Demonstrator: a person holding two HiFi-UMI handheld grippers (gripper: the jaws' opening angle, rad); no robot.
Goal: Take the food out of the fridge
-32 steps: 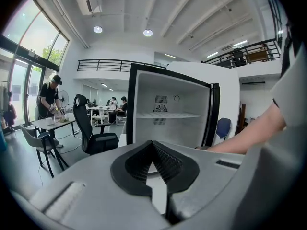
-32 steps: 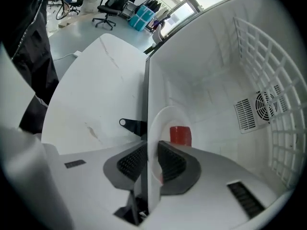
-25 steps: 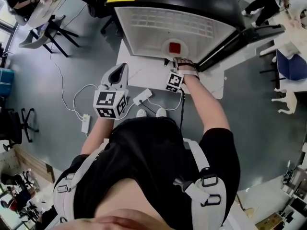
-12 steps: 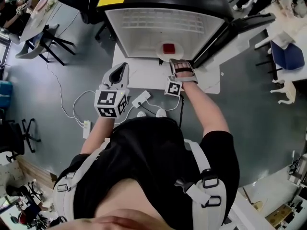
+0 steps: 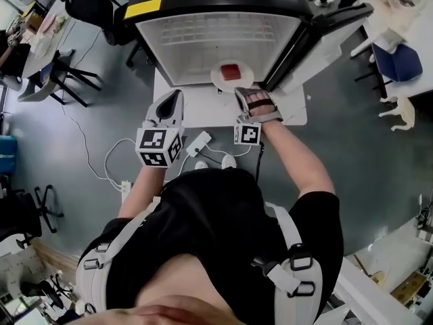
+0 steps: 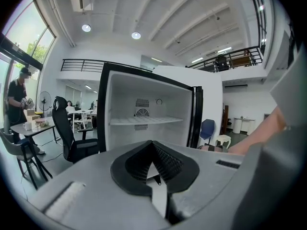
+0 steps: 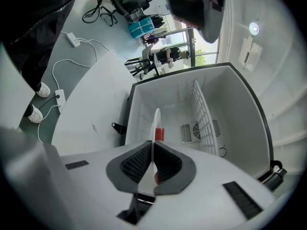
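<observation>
Grey floor (image 5: 101, 114) surrounds a small black fridge (image 5: 203, 39) standing on a white board (image 5: 203, 110), its door (image 5: 318, 26) swung wide. At the front of the open compartment, the right gripper (image 5: 242, 95) pinches the near rim of a white plate (image 5: 232, 75) between its fingers; a red piece of food (image 5: 231, 71) sits on the plate. The left gripper (image 5: 173, 97) is held outside the fridge, well apart from the plate, its fingers pressed together on nothing.
</observation>
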